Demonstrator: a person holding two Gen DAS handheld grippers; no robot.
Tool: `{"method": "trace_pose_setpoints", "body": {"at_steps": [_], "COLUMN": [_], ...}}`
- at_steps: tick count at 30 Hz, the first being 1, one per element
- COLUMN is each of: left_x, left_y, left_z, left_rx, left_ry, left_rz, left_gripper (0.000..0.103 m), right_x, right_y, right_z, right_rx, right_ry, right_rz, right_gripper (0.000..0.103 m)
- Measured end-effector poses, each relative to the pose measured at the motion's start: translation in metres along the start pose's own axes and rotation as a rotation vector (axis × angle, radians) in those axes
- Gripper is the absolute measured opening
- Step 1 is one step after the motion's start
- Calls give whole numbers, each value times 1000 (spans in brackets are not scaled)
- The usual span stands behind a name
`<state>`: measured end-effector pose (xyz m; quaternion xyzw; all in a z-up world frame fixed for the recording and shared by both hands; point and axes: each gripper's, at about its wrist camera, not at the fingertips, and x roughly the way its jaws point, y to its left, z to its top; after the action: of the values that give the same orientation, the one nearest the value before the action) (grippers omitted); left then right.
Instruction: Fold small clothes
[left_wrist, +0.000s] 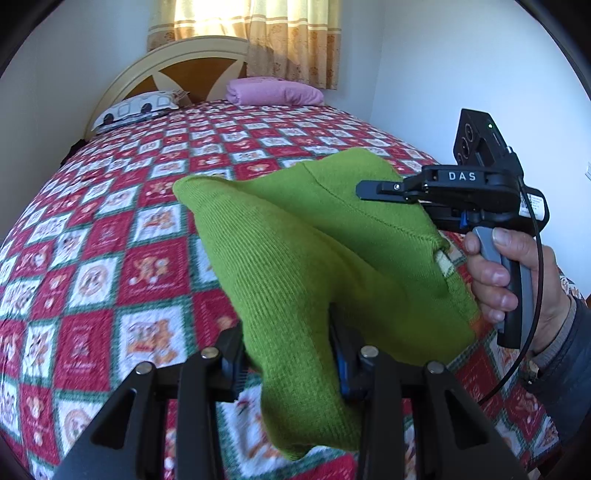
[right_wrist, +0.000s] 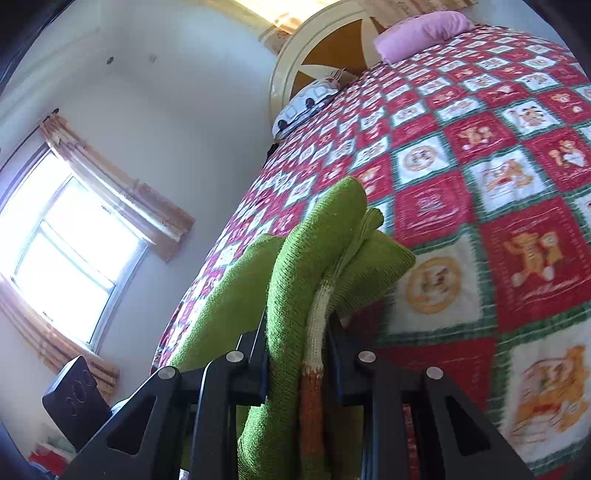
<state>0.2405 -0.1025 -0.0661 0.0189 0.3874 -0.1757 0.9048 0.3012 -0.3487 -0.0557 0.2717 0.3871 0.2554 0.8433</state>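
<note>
A small green knitted garment (left_wrist: 310, 251) hangs stretched above the bed between both grippers. My left gripper (left_wrist: 291, 354) is shut on one bunched end of it, and the cloth droops below the fingers. In the left wrist view the right gripper (left_wrist: 406, 194) comes in from the right, held by a hand (left_wrist: 517, 277), and clamps the garment's other end. In the right wrist view my right gripper (right_wrist: 297, 354) is shut on folded layers of the green garment (right_wrist: 317, 251), with a cream and orange striped edge (right_wrist: 317, 332) showing between the fingers.
A quilt (left_wrist: 110, 240) of red and white cartoon squares covers the bed below. At the head lie a pink pillow (left_wrist: 273, 90) and a white patterned pillow (left_wrist: 136, 109) against a cream and brown headboard (left_wrist: 184, 62). A curtained window (right_wrist: 66, 243) is at the left.
</note>
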Motion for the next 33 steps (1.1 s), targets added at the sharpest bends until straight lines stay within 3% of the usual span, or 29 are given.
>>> {"method": "trace_pose_setpoints", "body": {"at_steps": [33], "left_x": [-83], "left_y": [118], "left_z": [-65], "left_rx": [-171], "left_ry": [-55], "left_rz": [171], "left_gripper": [37], "right_x": [137], "right_y": [129], "right_z": [-44], "right_rx": [-112], "right_ry": [180], "right_rz": [161], "right_gripper": [25]}}
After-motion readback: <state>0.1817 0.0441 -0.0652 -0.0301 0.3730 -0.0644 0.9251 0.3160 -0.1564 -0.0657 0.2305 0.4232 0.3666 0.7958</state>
